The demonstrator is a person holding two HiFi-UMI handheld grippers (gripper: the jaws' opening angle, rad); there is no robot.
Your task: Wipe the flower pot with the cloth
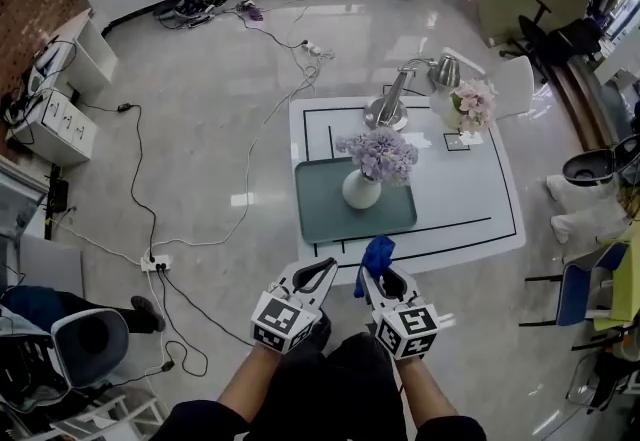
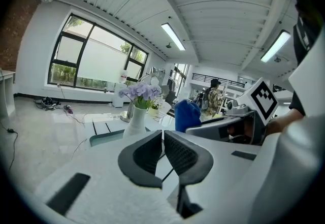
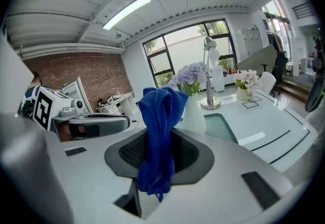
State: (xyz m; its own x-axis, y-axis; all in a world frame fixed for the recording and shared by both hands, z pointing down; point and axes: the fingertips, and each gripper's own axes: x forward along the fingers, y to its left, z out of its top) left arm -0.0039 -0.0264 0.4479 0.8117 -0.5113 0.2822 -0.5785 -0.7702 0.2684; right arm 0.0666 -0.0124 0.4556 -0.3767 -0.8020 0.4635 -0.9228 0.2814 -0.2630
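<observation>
A white flower pot (image 1: 361, 189) with purple flowers (image 1: 378, 153) stands on a grey-green mat (image 1: 320, 209) on the white table (image 1: 470, 199). It also shows in the left gripper view as the pot (image 2: 137, 119), and behind the cloth as the pot (image 3: 194, 116). My right gripper (image 1: 374, 274) is shut on a blue cloth (image 1: 378, 254), which sticks up between its jaws as a bunch (image 3: 158, 136). My left gripper (image 1: 322, 274) is shut on nothing, jaws touching (image 2: 163, 139). Both hang just short of the table's near edge.
A silver desk lamp (image 1: 400, 94) and a small pot of pink flowers (image 1: 470, 106) stand at the table's far side. Cables and a power strip (image 1: 155, 262) lie on the floor to the left. Chairs (image 1: 585, 294) stand at the right.
</observation>
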